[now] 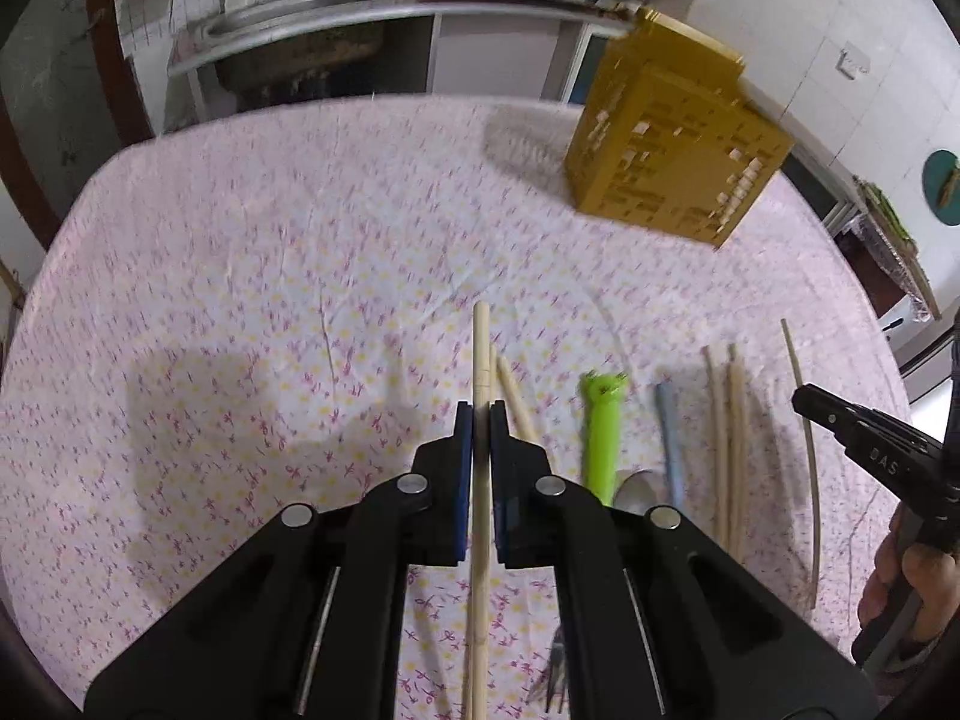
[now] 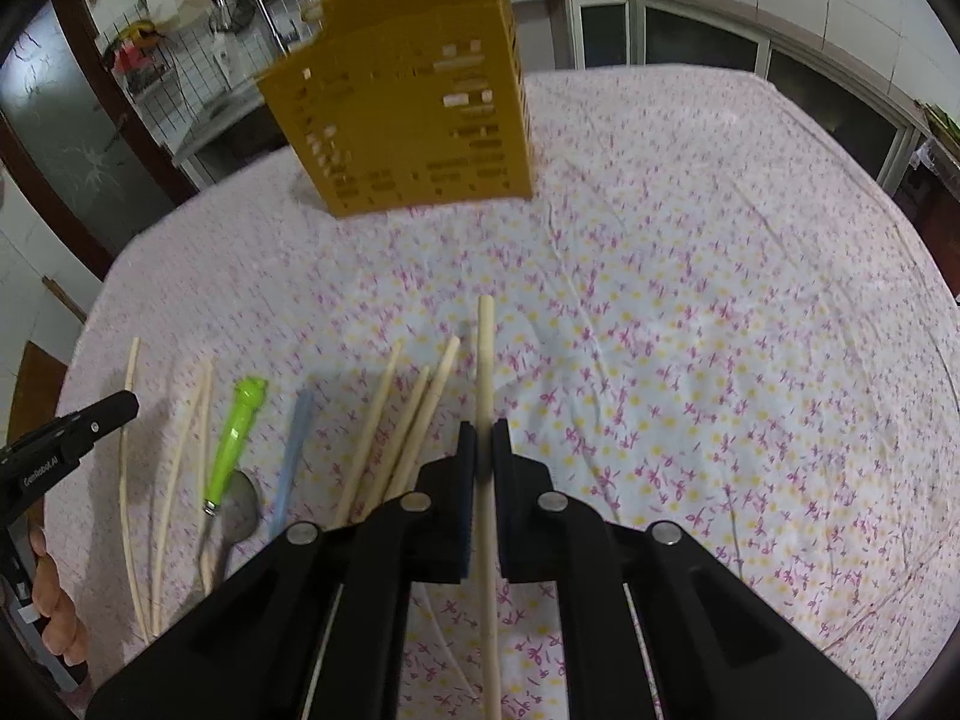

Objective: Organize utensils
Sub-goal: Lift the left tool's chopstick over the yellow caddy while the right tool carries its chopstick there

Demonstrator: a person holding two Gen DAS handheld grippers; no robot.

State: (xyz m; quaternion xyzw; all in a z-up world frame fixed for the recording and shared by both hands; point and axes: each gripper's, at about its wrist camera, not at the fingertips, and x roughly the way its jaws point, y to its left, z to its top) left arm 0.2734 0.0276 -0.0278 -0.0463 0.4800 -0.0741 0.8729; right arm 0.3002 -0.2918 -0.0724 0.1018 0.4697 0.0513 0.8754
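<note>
My left gripper (image 1: 480,414) is shut on a wooden chopstick (image 1: 480,354) that points forward above the table. My right gripper (image 2: 483,435) is shut on another wooden chopstick (image 2: 486,360) in the same way. A yellow perforated utensil holder (image 1: 672,144) stands at the far side of the table, also in the right wrist view (image 2: 408,114). Loose chopsticks (image 2: 408,420), a green-handled spoon (image 2: 234,438) and a blue-handled utensil (image 2: 294,450) lie on the cloth between the grippers. The right gripper's tip (image 1: 840,414) shows at the left view's right edge.
The table carries a white cloth with pink and yellow flowers (image 1: 270,276). Thin pale sticks (image 2: 129,480) lie at the left. A fork (image 1: 555,678) lies under my left gripper. A kitchen counter and racks (image 1: 372,6) stand behind the table.
</note>
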